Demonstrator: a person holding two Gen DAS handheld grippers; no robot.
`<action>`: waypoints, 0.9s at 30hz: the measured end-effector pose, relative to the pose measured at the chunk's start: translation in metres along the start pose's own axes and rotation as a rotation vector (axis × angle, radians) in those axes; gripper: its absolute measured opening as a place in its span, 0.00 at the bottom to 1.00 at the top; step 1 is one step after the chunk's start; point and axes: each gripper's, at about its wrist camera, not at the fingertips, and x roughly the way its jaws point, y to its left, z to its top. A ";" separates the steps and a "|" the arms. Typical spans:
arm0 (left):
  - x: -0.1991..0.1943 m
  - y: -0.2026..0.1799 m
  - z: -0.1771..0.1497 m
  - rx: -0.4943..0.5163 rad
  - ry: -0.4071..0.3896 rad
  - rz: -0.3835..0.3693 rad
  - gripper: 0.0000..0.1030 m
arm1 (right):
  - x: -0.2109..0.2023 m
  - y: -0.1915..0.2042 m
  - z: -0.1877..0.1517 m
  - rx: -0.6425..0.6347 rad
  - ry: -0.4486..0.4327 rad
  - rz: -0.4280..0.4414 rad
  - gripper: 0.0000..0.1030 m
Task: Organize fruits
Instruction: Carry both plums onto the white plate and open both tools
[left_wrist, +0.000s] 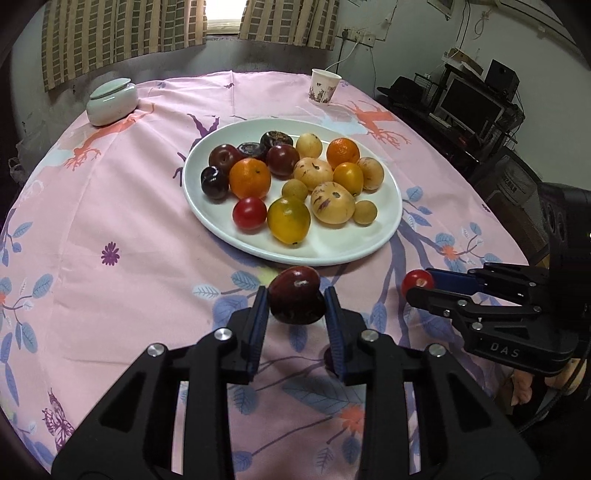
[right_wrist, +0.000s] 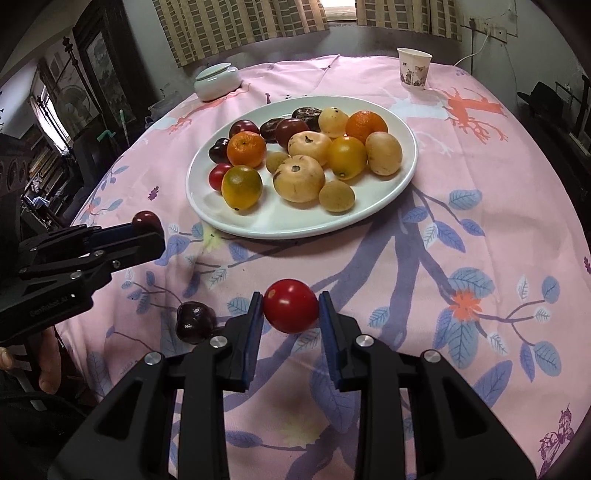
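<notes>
Both grippers carry fruit, short of the plate.

My left gripper (left_wrist: 295, 306) has its fingers clamped on a dark plum (left_wrist: 295, 301), my right gripper (right_wrist: 291, 312) on a red tomato (right_wrist: 290, 311), each held at the fingertips above the desk (right_wrist: 480, 184). The white plate (left_wrist: 332, 251) lies just ahead; one loose plum (right_wrist: 194, 321) sits left of my right fingers, I judge awaiting pickup.

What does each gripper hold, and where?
Left gripper clamps a dark red plum by its sides; right gripper clamps a red tomato likewise.
</notes>
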 end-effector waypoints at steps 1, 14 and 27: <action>-0.003 0.001 0.003 0.007 -0.007 0.007 0.30 | 0.000 0.000 0.002 -0.003 -0.003 -0.005 0.30; 0.021 0.006 0.081 0.034 -0.025 0.044 0.30 | -0.007 -0.003 0.052 -0.061 -0.083 -0.019 0.30; 0.082 0.009 0.126 0.015 0.049 0.053 0.30 | 0.045 -0.017 0.125 -0.129 -0.142 -0.069 0.30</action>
